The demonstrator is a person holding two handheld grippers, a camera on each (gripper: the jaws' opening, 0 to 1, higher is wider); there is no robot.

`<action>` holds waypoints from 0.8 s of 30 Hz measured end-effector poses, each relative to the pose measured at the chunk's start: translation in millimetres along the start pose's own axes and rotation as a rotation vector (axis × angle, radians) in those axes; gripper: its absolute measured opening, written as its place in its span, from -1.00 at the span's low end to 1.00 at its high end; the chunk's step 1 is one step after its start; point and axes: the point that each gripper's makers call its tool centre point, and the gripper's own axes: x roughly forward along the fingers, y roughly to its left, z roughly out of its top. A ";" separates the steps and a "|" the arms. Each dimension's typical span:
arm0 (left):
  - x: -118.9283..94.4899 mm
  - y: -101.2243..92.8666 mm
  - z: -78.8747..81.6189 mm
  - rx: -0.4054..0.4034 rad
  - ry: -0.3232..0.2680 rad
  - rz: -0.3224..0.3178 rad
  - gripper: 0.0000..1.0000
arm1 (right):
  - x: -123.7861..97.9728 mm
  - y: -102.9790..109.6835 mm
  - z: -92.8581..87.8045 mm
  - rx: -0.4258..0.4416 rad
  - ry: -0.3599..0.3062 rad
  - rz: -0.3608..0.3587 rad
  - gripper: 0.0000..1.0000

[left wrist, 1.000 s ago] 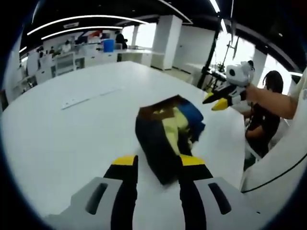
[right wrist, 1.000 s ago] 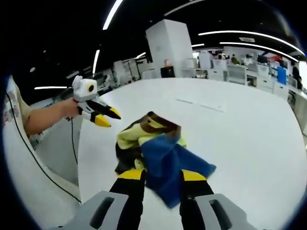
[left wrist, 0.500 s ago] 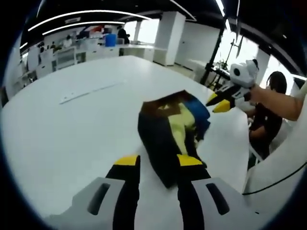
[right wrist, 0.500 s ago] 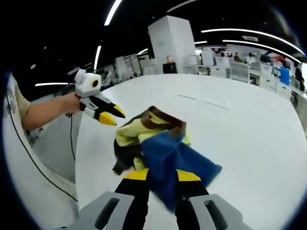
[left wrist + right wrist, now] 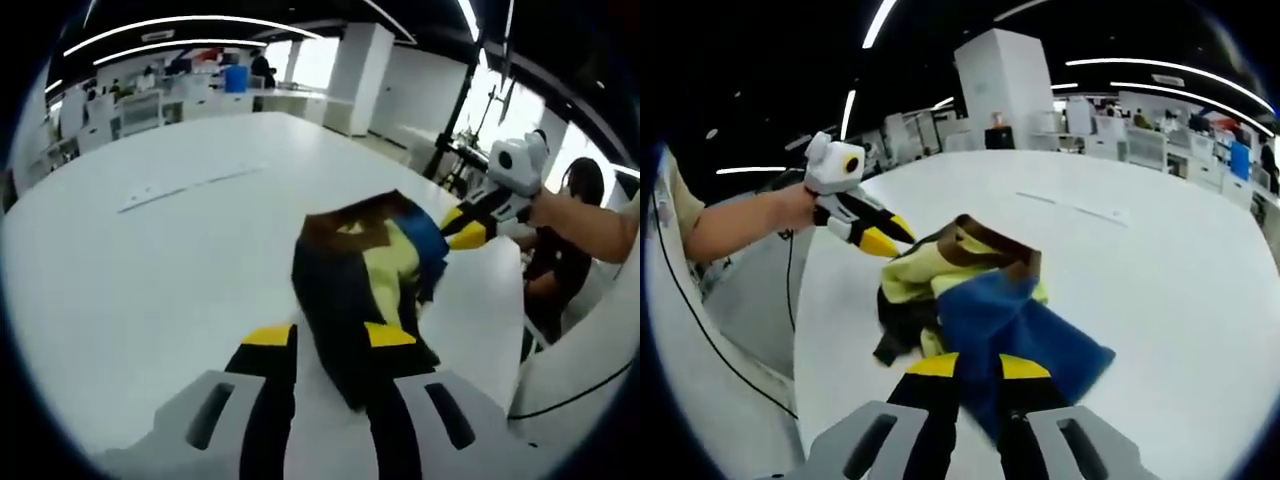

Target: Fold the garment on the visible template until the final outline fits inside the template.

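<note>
A crumpled garment (image 5: 345, 290) in navy, yellow, blue and brown lies on the white table (image 5: 150, 270). My left gripper (image 5: 329, 335) stands open, with the navy end of the garment lying between its jaws. Seen from the right gripper view, the left gripper (image 5: 888, 237) touches the yellow edge of the garment (image 5: 980, 300). My right gripper (image 5: 979, 366) is half closed around the blue flap, with a gap still between its jaws. The right gripper (image 5: 462, 226), held by a hand, has its yellow tips at the blue edge.
A thin pale strip (image 5: 190, 182) lies flat further out on the table, also the strip (image 5: 1075, 210) in the right gripper view. A person (image 5: 565, 230) sits beyond the table's edge. A black cable (image 5: 720, 340) hangs off the near side. Desks and a white pillar stand far behind.
Both grippers have moved in onto the garment. The right jaws have narrowed around the blue flap, and the left jaws have narrowed slightly around the navy end.
</note>
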 end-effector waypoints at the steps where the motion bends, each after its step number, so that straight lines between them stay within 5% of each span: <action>1: 1.2 0.9 0.4 -0.002 -0.001 0.001 -0.56 | 0.2 0.2 -0.2 0.000 0.002 0.001 -0.82; 24: 11.5 3.4 -1.2 -0.033 0.012 0.009 -0.80 | 5.6 2.6 -0.8 -0.016 0.001 0.018 -0.99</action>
